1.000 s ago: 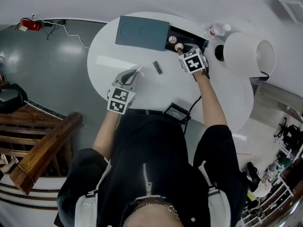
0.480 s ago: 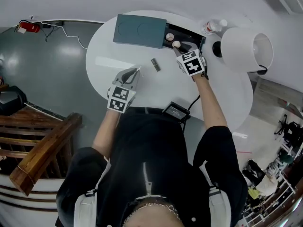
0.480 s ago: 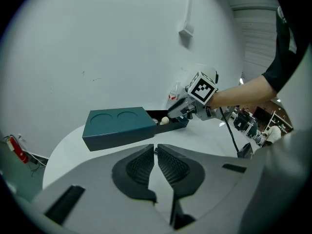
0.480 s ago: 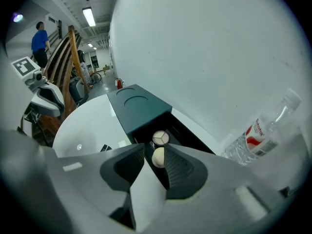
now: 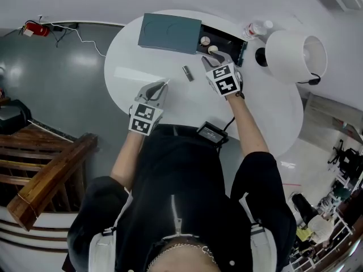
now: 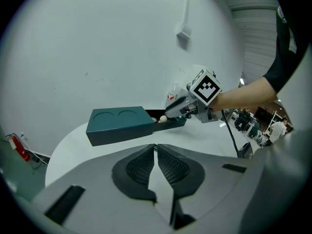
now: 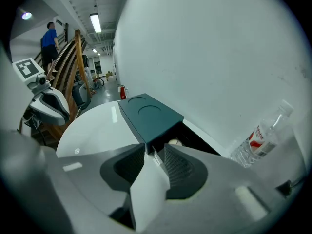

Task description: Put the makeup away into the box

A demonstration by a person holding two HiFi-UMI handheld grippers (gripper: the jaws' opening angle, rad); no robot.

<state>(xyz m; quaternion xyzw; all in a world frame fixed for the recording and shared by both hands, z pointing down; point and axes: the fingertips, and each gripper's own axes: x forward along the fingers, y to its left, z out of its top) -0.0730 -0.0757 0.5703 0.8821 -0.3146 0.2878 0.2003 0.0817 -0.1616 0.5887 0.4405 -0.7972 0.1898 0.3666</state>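
Observation:
A dark teal box (image 5: 170, 33) lies at the far side of the round white table (image 5: 266, 112). Its black tray (image 5: 227, 41) is slid out to the right and holds two round beige makeup pieces (image 5: 206, 40). A small dark makeup tube (image 5: 188, 73) lies on the table in front of the box. My right gripper (image 5: 210, 57) hovers at the tray's near edge, open, with nothing between its fingers. In the right gripper view the box (image 7: 148, 113) and one beige piece (image 7: 173, 142) show beyond the jaws. My left gripper (image 5: 164, 84) rests shut and empty at the near left.
A water bottle (image 5: 255, 32) and a white lamp (image 5: 295, 58) stand right of the box. A black device (image 5: 211, 134) with a cable sits at the table's near edge. A pale strip (image 5: 133, 72) lies on the left. A wooden stair railing (image 5: 51, 174) is below left.
My right gripper has drawn back from the tray, slightly left and upward, with nothing in it. The left gripper has stayed where it was.

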